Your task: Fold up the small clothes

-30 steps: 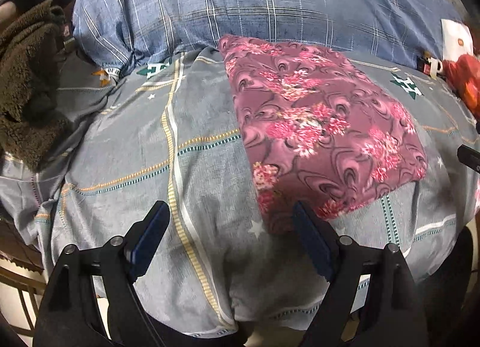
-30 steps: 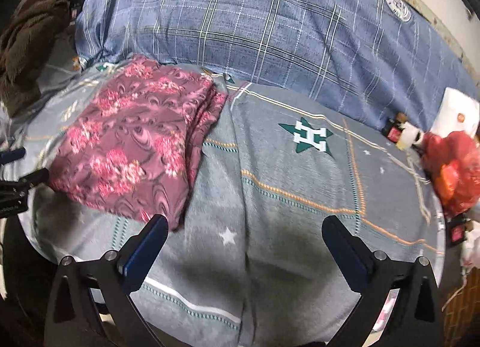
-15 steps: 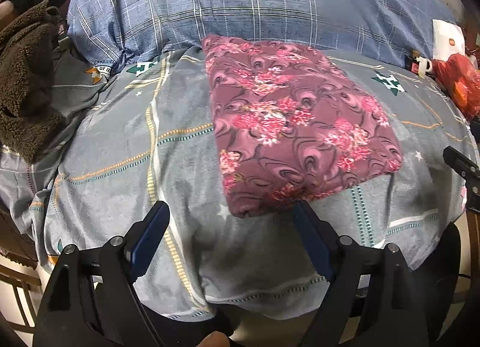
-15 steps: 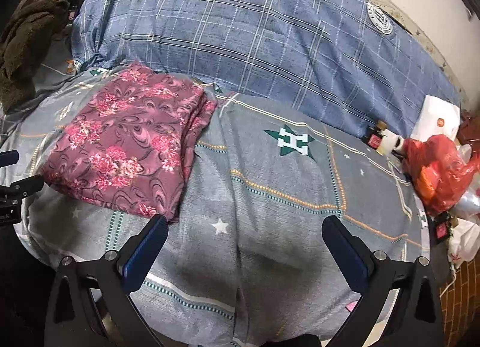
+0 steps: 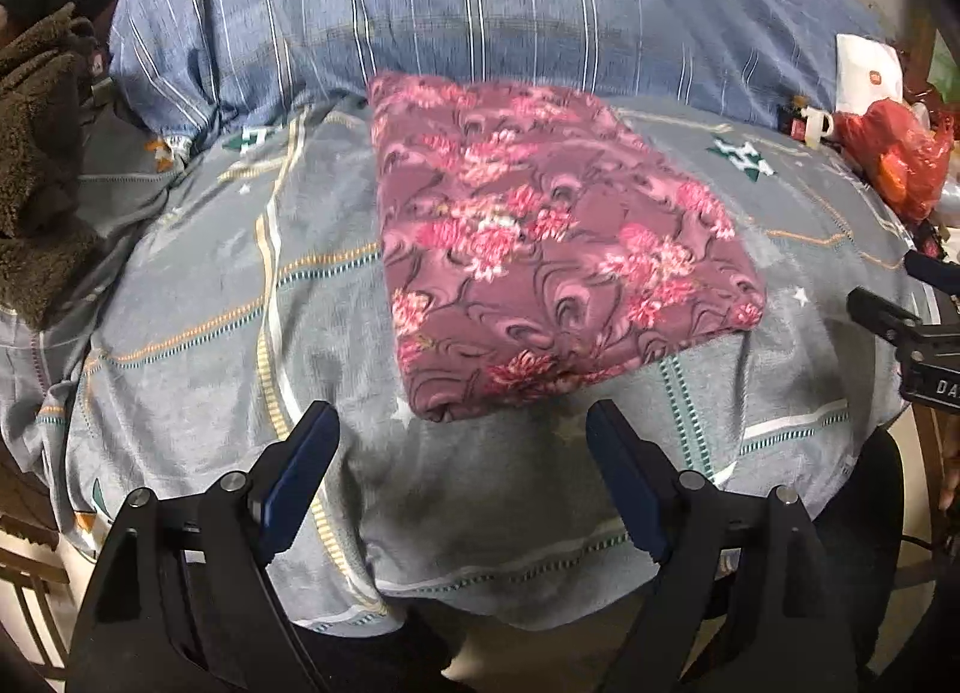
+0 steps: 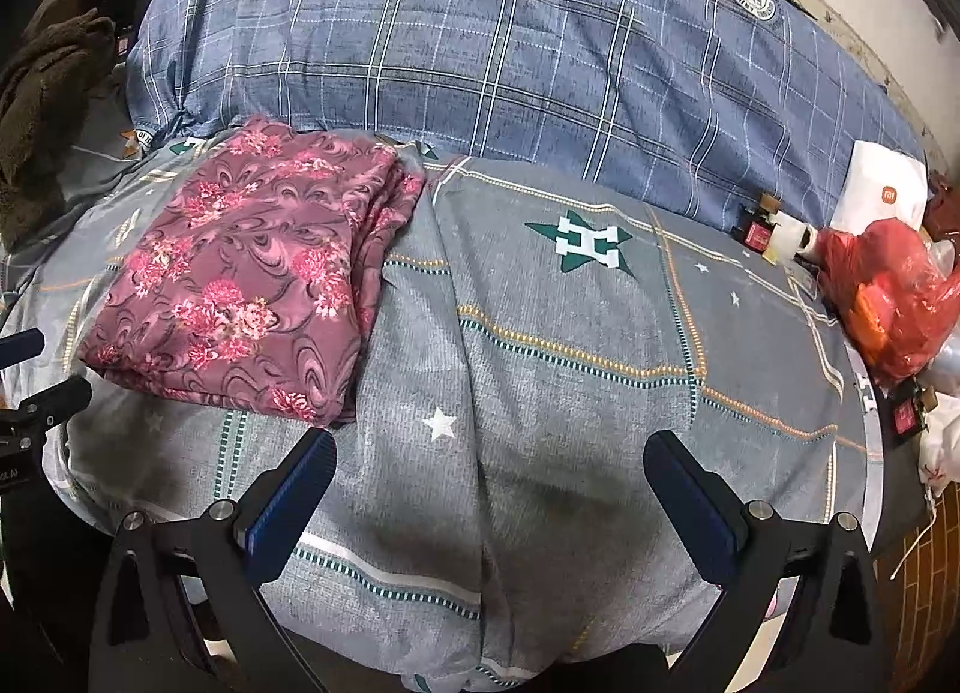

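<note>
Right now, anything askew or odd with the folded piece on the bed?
Nothing serious. The floral garment lies folded flat on the grey bedsheet, but its right-hand edge shows uneven stacked layers, and the rectangle sits slightly rotated to the sheet's stripes. Both tools, left and right, are open and clear of it.

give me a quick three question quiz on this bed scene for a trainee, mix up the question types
1. True or false: the pink floral folded garment is clamped in the left gripper.
2. Multiple choice: in the right wrist view, where does the red plastic bag lie? A) on top of the garment B) at the right edge of the grey patterned bedsheet C) on the brown fleece blanket
3. Fill in: behind the garment lies a bulky blue ______ quilt.

Key: 1 false, both jaws stand open and clear of it, as do those of the right gripper. 2 B. 3 checked.
</note>
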The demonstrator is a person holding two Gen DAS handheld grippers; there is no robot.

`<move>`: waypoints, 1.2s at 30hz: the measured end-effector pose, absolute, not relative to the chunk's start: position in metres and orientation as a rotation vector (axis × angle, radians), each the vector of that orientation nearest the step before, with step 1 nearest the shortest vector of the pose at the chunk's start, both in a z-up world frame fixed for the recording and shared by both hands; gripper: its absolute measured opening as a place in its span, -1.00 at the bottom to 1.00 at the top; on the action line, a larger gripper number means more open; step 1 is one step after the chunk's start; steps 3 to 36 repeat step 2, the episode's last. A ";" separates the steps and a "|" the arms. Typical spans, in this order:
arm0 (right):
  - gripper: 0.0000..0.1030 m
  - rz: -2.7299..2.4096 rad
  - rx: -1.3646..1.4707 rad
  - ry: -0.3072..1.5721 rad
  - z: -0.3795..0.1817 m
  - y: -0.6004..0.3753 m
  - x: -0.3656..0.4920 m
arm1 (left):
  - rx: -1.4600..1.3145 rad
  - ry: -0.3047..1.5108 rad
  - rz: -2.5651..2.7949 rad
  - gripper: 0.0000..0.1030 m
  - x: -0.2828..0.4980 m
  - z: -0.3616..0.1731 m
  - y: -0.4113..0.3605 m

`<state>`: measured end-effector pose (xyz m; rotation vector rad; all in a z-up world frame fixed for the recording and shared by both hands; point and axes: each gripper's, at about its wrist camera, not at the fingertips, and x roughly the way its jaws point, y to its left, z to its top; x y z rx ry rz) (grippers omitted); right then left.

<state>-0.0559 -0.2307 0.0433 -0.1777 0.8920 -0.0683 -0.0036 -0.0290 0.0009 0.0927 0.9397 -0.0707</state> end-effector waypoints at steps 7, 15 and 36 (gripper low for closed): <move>1.00 -0.069 -0.174 0.896 0.043 -0.232 -0.055 | 0.094 0.932 -0.074 0.65 -0.006 0.003 -0.032; 1.00 -0.069 -0.174 0.896 0.043 -0.232 -0.055 | 0.094 0.932 -0.074 0.65 -0.006 0.003 -0.032; 1.00 -0.069 -0.174 0.896 0.043 -0.232 -0.055 | 0.094 0.932 -0.074 0.65 -0.006 0.003 -0.032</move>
